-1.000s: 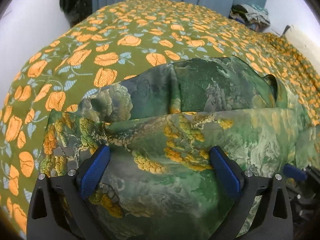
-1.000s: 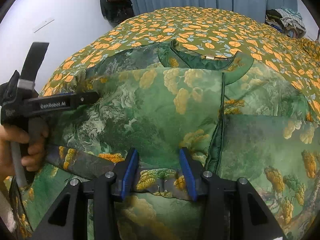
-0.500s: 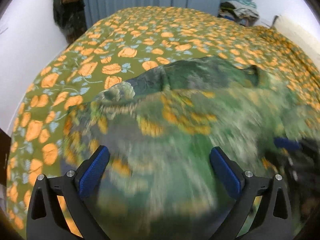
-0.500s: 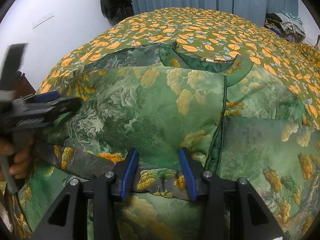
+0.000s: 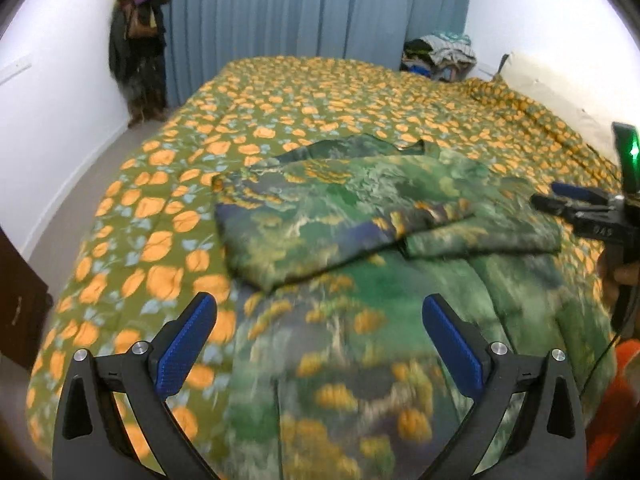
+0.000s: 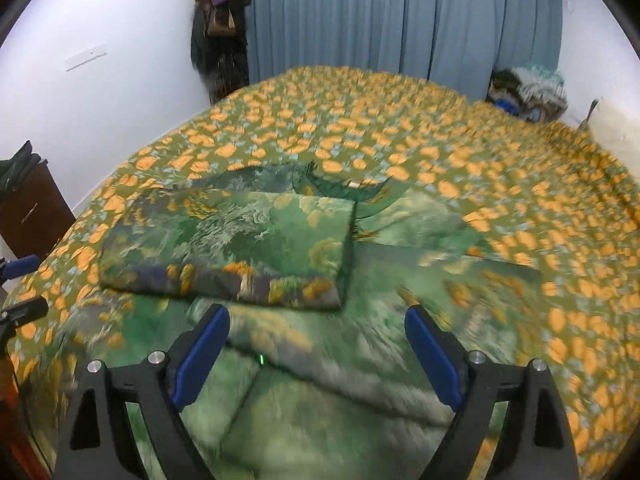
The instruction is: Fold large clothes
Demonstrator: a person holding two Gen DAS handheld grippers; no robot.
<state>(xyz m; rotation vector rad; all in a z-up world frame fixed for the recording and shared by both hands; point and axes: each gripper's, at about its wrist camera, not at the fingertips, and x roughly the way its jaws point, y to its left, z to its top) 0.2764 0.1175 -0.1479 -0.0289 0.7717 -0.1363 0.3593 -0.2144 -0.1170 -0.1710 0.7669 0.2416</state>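
Note:
A large green garment with a gold and green landscape print [image 5: 360,216] [image 6: 240,248] lies on the bed, its left sleeve part folded over the body into a flat panel. My left gripper [image 5: 320,324] is open and empty, raised above the garment's near hem. My right gripper [image 6: 316,344] is open and empty too, above the garment's near part. The right gripper also shows at the right edge of the left wrist view [image 5: 576,208]. The left gripper's tip shows at the left edge of the right wrist view [image 6: 20,304].
The bed has an olive cover with orange flowers [image 5: 320,92] [image 6: 520,168]. Blue curtains [image 6: 400,12] hang behind it. Dark clothes hang in the left corner [image 5: 140,40]. A pile of clothes [image 6: 528,84] lies at the far right. A dark wooden cabinet [image 6: 32,208] stands left.
My right gripper has opened and let go of the folded sleeve edge. Both grippers have pulled back and up from the garment, so more of the bed shows.

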